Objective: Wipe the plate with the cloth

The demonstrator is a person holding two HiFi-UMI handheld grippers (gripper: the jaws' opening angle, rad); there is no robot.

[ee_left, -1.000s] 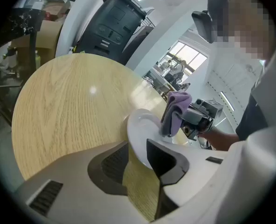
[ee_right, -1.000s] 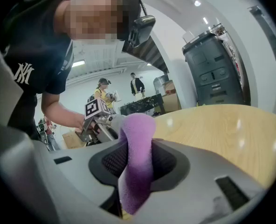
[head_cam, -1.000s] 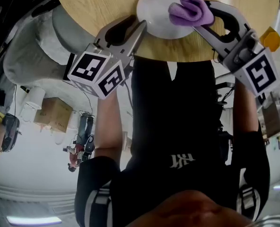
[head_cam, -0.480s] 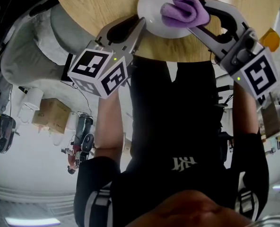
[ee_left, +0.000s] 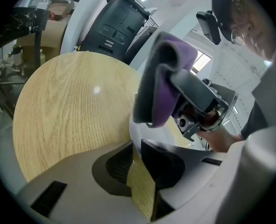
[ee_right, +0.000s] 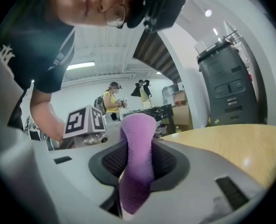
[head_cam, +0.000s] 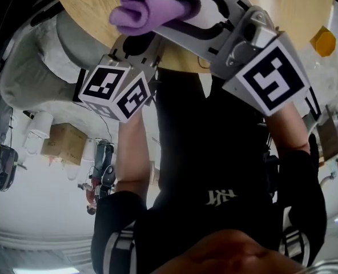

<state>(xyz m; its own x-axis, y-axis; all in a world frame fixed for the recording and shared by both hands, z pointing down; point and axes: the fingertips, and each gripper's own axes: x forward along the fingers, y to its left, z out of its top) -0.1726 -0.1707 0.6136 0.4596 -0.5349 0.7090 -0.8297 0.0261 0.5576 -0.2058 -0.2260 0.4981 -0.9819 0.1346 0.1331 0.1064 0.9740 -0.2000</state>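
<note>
Plate (ee_left: 149,129) rim is pinched by left tongs (ee_left: 137,146) for steadying; cloth (ee_right: 137,171) is clamped in right tongs (ee_right: 137,146), held above plate.

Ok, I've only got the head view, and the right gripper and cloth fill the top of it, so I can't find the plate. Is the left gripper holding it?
Observer: Yes. The left gripper view shows the left gripper shut on the near rim of the white plate.
Operator: Is the cloth on the plate, then?
Observer: It seems not. In that same view the purple cloth, clamped in the right gripper, hangs over the plate and looks just clear of its surface.
</note>
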